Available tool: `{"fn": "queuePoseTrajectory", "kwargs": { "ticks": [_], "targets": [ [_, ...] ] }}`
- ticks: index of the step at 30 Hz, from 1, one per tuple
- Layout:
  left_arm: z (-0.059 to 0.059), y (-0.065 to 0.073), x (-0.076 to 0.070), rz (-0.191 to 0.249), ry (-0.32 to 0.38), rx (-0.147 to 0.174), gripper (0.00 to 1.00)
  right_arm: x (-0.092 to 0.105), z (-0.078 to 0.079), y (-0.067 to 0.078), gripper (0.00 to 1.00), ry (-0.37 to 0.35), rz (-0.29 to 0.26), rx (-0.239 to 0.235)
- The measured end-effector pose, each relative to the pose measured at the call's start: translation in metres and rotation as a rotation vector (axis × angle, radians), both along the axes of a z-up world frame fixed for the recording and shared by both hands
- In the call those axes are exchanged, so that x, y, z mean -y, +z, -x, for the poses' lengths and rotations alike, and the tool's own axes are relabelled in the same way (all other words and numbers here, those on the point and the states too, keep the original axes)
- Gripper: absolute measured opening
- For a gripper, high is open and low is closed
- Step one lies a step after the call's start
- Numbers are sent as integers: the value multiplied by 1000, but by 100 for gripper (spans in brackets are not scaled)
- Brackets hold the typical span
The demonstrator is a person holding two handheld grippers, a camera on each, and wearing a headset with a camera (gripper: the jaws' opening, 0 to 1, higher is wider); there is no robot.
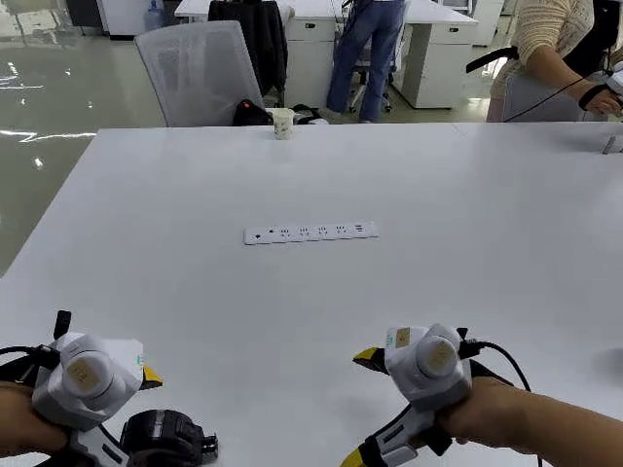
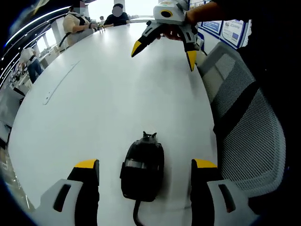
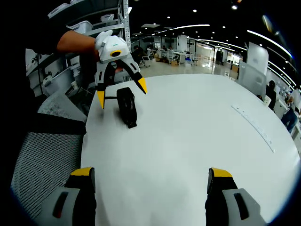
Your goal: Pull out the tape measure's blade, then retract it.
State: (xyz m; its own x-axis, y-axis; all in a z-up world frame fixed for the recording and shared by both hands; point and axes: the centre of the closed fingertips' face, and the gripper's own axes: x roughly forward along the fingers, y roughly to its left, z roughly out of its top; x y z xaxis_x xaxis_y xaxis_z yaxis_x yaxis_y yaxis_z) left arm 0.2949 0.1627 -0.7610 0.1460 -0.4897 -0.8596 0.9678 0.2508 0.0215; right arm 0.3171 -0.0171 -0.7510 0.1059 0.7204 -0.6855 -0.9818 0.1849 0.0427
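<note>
Table point(image 2: 94, 113), tape measure point(image 2: 142, 170) inside open left hand-held gripper point(image 2: 145, 164)

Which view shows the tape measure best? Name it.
Left gripper view: the tape measure lies close and large between the open jaws. Head view catches it at the bottom edge; right gripper view shows it small.

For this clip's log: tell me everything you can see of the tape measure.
The tape measure is a black, plastic-looking case lying on the white table near the person's edge. It looks retracted, with only the end hook showing at its front. A dark cord trails from its rear. It lies between the open jaws of the left gripper, a gap on each side.
</note>
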Motion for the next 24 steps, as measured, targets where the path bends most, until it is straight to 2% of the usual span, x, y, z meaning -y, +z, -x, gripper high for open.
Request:
{"fn": "queuePoseTrajectory", "kwargs": {
  "ticks": [4, 11, 13, 19, 22, 24],
  "targets": [
    [4, -4, 4, -30, -44, -2, 72, -10, -2, 0, 99, 11, -5, 2],
    [0, -12, 2, -81, -52, 7, 59, -25, 1, -3, 99, 34, -5, -5],
    [0, -12, 3, -83, -60, -1, 57, -31, 4, -3, 99, 36, -16, -20],
    [-4, -12, 7, -96, -71, -9, 50, -45, -1, -3, 99, 43, -27, -20],
    [-1, -14, 8, -103, -78, -31, 39, -54, -2, 0, 99, 45, -40, -19],
    [-7, -14, 7, -118, -73, -3, 32, -59, -3, 0, 99, 48, -43, -18]
  ]
}}
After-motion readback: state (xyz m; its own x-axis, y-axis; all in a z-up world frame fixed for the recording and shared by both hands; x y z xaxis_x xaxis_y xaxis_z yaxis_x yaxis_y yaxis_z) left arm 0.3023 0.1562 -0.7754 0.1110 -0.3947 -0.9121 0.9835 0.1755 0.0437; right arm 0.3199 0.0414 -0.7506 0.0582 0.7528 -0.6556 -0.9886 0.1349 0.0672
